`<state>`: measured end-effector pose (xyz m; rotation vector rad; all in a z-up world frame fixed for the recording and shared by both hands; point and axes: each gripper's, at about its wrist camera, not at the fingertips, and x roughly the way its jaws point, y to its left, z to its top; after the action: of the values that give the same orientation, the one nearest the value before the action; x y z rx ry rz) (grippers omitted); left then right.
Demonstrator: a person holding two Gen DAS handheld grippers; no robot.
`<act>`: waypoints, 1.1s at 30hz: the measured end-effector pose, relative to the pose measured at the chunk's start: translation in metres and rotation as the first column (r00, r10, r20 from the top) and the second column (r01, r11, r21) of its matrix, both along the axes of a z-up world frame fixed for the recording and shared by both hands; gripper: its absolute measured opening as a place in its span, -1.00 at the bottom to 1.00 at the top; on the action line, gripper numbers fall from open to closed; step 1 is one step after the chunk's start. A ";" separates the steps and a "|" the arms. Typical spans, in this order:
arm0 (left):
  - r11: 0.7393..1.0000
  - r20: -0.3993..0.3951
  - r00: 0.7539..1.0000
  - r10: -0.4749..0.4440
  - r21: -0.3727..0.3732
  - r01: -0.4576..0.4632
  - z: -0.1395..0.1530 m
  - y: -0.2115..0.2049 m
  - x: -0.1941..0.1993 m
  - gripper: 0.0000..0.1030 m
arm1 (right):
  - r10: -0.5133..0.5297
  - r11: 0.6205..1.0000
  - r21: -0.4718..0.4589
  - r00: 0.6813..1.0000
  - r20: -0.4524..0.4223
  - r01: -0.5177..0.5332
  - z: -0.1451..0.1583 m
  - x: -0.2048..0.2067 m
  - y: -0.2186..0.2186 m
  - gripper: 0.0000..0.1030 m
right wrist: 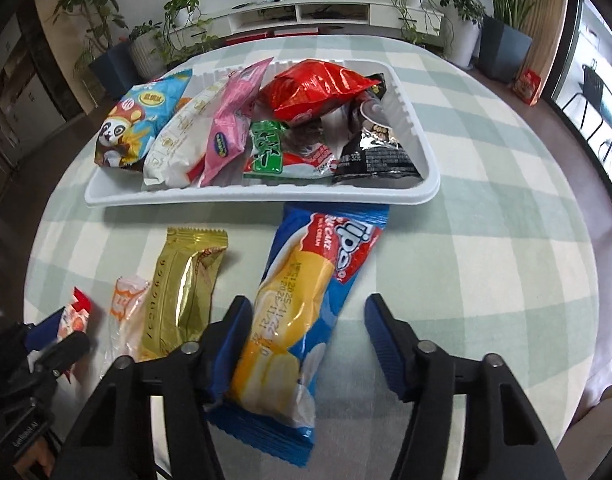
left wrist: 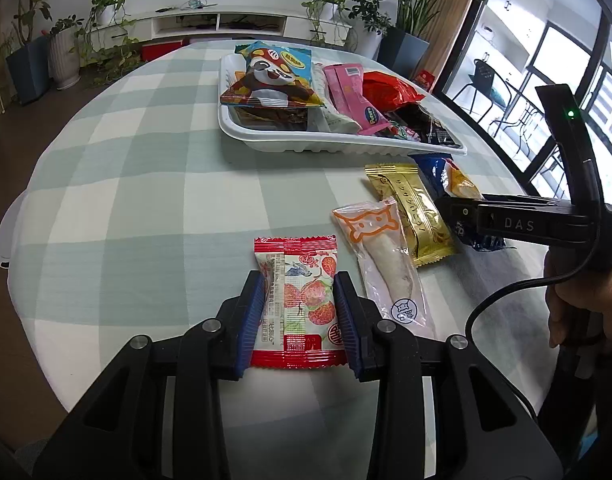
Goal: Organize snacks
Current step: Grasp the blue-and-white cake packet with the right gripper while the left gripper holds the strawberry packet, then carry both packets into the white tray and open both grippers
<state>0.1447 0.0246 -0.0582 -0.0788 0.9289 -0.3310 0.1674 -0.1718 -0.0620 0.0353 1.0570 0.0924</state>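
the left gripper point(left wrist: 299, 300) is clenched on a red and white lychee snack point(left wrist: 297, 304) — both blue pads press its sides. the snack lies flat on the near part of the bench point(left wrist: 145, 200), which has a green and white check cloth.

the right gripper point(right wrist: 308, 336) is not grasping anything. a long blue cake pack point(right wrist: 301, 312) lies between its fingers. the left finger looks like it touches the pack, and the right finger point(right wrist: 386, 340) is well apart from it.

just left of the blue pack lies a gold snack point(right wrist: 181, 292), and left of that a clear pack with an orange cat face point(left wrist: 380, 260). these all lie on the bench, near the white tray point(right wrist: 265, 196).

the tray sits farther back on the bench — it is full of snacks: a panda bag point(right wrist: 145, 124), a white pack, a pink pack point(right wrist: 233, 120), a green pack, a red bag point(right wrist: 318, 88) and a black pack.

a hand point(left wrist: 582, 304) holds the right gripper's handle at the right side of the left view.
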 end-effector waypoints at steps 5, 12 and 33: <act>1.000 0.001 1.000 -0.002 0.000 0.002 0.000 0.000 0.000 -0.35 | 0.005 1.000 0.012 1.000 0.001 -0.005 0.002 -0.003 -0.004 -0.27; 1.000 0.001 1.000 -0.002 -0.001 0.002 0.000 0.000 0.000 -0.35 | -0.002 0.999 0.049 1.000 0.008 0.001 0.001 -0.013 -0.010 -0.38; 0.991 0.037 0.999 0.011 -0.136 -0.006 0.014 0.014 -0.007 -0.36 | -0.084 0.972 0.227 0.993 0.088 0.062 0.022 -0.075 -0.052 -0.41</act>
<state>0.1375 0.0383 -0.0439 -0.2009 0.8675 -0.3860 0.0928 -0.2243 -0.0400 0.2717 0.9433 0.1454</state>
